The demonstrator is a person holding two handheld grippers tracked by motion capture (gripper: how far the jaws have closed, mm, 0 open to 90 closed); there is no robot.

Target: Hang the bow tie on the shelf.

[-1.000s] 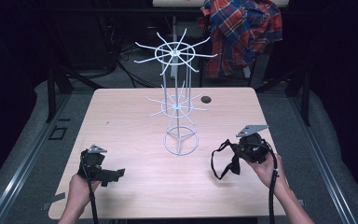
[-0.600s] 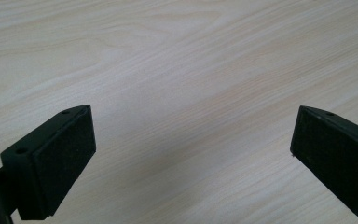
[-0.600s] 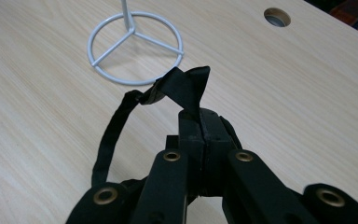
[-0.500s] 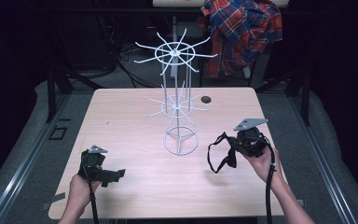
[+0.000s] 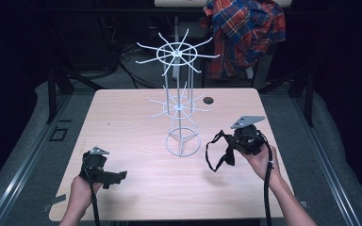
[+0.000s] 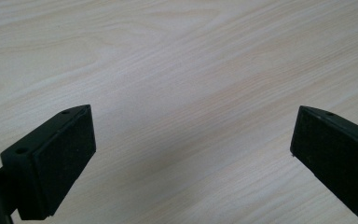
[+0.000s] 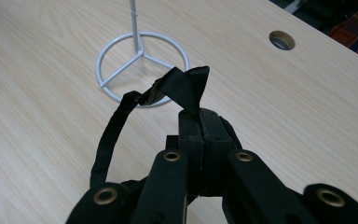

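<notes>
Black strap [image 7: 121, 121] pinched in right gripper [image 7: 200, 126]; left gripper [image 6: 191, 154] released at table's [image 5: 122, 117] 7 o'clock; likely carry loop toward rack [image 5: 178, 106] at 10 o'clock, keeping it open for a hook.

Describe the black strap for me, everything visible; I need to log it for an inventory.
The black strap is a narrow band of flat, matte webbing, apparently fabric. The right tongs are shut on a folded, pointed end that sticks up above the jaws. From there it curves out and down in an open loop toward the white wire rack's ring base. Whether it touches the wooden table cannot be told.
</notes>
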